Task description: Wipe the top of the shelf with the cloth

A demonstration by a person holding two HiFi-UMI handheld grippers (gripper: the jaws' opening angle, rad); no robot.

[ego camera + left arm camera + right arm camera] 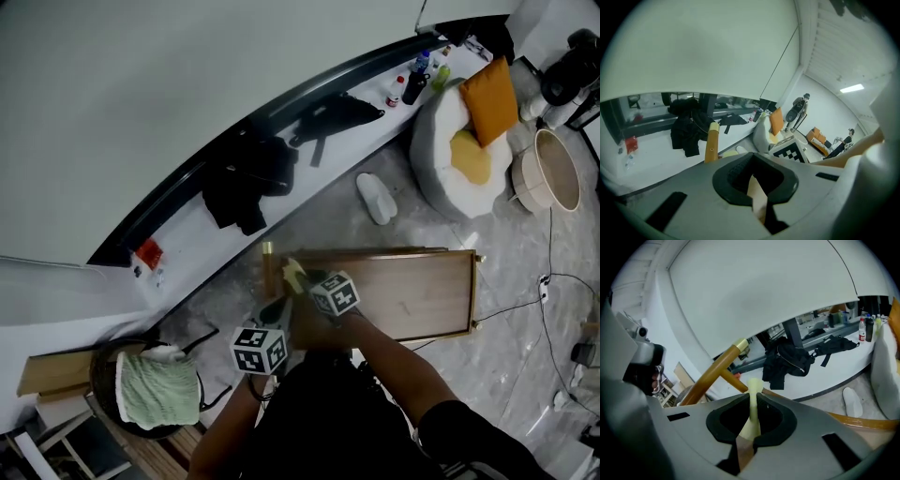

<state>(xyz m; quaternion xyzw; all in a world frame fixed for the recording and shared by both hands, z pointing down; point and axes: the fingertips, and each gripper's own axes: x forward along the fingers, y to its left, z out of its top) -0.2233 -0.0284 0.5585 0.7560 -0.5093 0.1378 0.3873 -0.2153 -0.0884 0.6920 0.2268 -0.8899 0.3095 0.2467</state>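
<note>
The wooden shelf top [412,292] lies below me in the head view, with a gold-capped corner post [268,267] at its left end. A pale yellow cloth [293,274] hangs bunched over that left end. My right gripper [302,281] is shut on the cloth [753,401], which rises in a thin fold through its jaws [752,420]. My left gripper [279,307] sits just beside and below it, jaws closed [754,187]. Only a tan sliver shows in their slit, and I cannot tell what it is. The post [711,140] stands just ahead of the left gripper.
A long white ledge [309,155] behind the shelf carries black garments [248,183] and several bottles [412,80]. A white beanbag [441,159] with orange cushions and a round tub [553,169] stand at the right. A slipper [377,199] lies on the floor. A dark basket [103,380] holding a green cloth is at the lower left.
</note>
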